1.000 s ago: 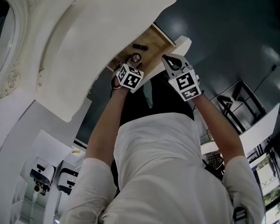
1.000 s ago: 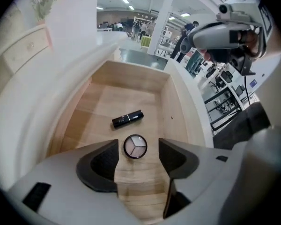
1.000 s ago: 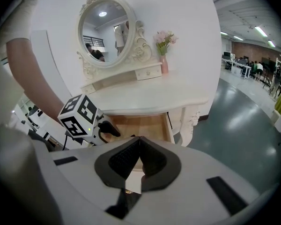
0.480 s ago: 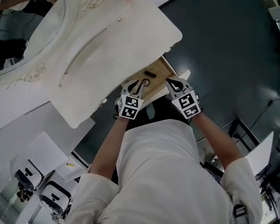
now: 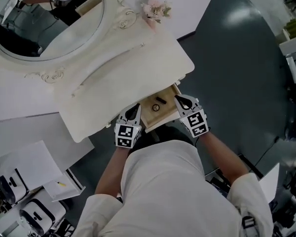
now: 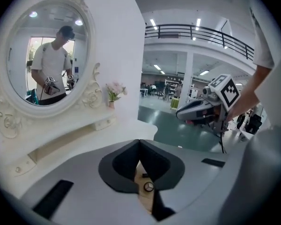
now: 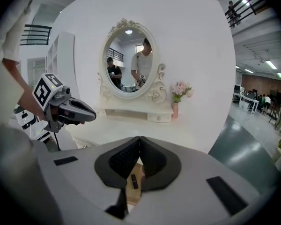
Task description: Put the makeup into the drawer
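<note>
White vanity | drawer open: lipstick, perhaps compact inside | left tool just closed, empty | right tool shut, empty

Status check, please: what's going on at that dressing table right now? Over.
Left gripper fingers just closed, nothing between them. Right gripper shut, empty. Dark makeup stick and round item lying in the open drawer. Nothing in the way.

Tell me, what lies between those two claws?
Head view: the open drawer, holding a small round item and a dark stick, lies between the left claw, jaws just closed empty, and the right claw.
</note>
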The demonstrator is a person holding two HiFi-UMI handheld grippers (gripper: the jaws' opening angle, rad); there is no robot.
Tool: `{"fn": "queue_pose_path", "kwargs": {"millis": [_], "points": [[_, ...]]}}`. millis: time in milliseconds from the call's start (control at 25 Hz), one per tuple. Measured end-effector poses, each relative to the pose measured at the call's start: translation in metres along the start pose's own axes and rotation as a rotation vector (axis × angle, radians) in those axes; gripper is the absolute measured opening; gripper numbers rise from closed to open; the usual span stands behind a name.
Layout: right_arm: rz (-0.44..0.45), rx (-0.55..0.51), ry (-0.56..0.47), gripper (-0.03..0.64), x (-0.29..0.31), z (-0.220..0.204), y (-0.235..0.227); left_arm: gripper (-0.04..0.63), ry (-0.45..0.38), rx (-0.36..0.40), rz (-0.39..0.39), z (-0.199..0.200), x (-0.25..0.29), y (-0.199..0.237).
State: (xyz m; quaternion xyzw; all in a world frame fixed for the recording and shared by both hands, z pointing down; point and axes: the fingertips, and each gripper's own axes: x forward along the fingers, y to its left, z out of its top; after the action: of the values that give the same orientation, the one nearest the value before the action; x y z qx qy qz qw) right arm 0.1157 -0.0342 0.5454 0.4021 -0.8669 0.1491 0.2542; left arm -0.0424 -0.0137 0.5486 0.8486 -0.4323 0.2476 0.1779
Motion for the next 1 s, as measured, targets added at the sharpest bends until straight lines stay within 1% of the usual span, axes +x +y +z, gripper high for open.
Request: {"fn": "queue_pose_path", "kwargs": {"millis": [200, 400, 560, 720, 880, 1000], "points": [[-0.063, 0.001, -0.04, 0.028, -0.021, 0.017, 0.013, 0.015, -0.119, -0.02, 0.028, 0.022, -0.046, 0.011], [-0.119, -0.003, -0.072, 0.026, -0.041, 0.034, 0.031, 0.015, -0.218, -0.026, 0.046, 0.045, -0.088, 0.029], [-0.145, -0.008, -0.126, 0.026, -0.063, 0.059, 0.042, 0.015, -0.245, -0.041, 0.06, 0.054, -0.111, 0.042], [-0.177, -0.017, -0.18, 0.026, -0.09, 0.078, 0.049, 0.015, -0.267, -0.062, 0.054, 0.059, -0.129, 0.045], [-0.208, -0.041, -0.2, 0.026, -0.11, 0.083, 0.044, 0.015, -0.296, -0.051, 0.071, 0.071, -0.142, 0.042], [-0.22, -0.036, -0.204, 0.028, -0.122, 0.079, 0.032, 0.015, -0.325, -0.054, 0.093, 0.082, -0.149, 0.036]]}}
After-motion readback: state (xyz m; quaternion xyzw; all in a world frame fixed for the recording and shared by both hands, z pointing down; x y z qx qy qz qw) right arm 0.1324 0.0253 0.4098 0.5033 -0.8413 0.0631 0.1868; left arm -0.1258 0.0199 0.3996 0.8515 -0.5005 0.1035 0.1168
